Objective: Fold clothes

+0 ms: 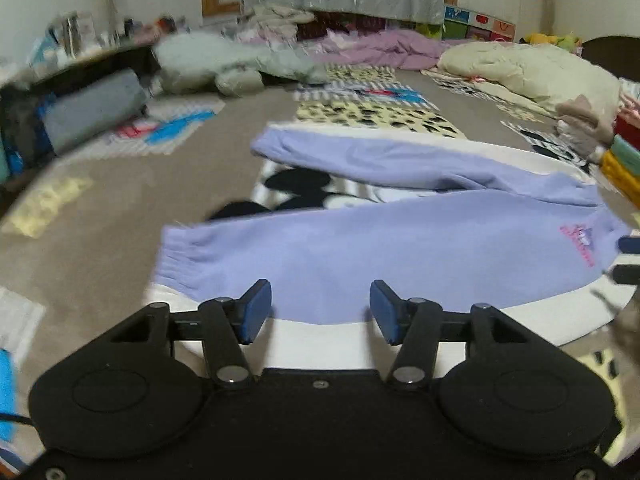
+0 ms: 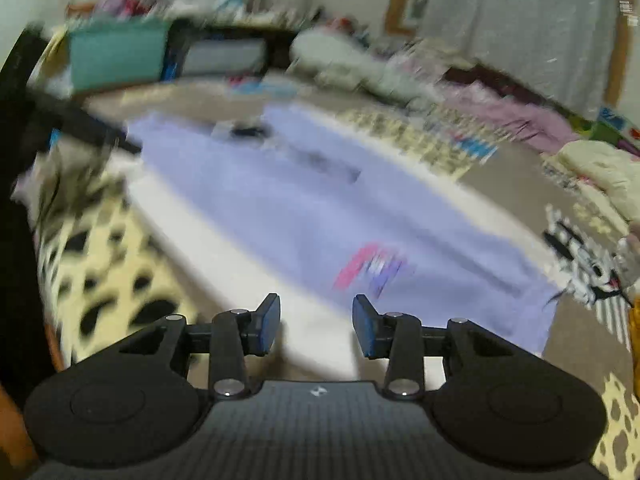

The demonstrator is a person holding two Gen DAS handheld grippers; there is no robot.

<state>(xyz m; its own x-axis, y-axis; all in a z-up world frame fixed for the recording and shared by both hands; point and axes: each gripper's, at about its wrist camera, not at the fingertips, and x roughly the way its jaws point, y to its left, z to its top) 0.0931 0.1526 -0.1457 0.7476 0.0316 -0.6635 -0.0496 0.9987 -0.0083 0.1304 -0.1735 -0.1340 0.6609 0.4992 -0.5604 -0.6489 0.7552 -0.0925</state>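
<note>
A pair of lavender sweatpants (image 1: 360, 248) lies flat on a white patterned blanket (image 1: 328, 340), legs spread toward the left, a pink logo (image 1: 578, 240) near the waist at the right. My left gripper (image 1: 320, 310) is open and empty, just in front of the near leg's lower edge. In the right wrist view the same sweatpants (image 2: 304, 208) show blurred, with the pink logo (image 2: 368, 268) just ahead of my right gripper (image 2: 316, 322), which is open and empty above the blanket (image 2: 320, 344). The right gripper's tips (image 1: 628, 258) show at the left view's right edge.
A grey carpet (image 1: 100, 216) surrounds the blanket. Piles of bedding and clothes (image 1: 528, 68) lie at the back and right. A stack of folded clothes (image 1: 622, 156) stands at the far right. A dark shelf with clutter (image 1: 72, 92) stands at the left.
</note>
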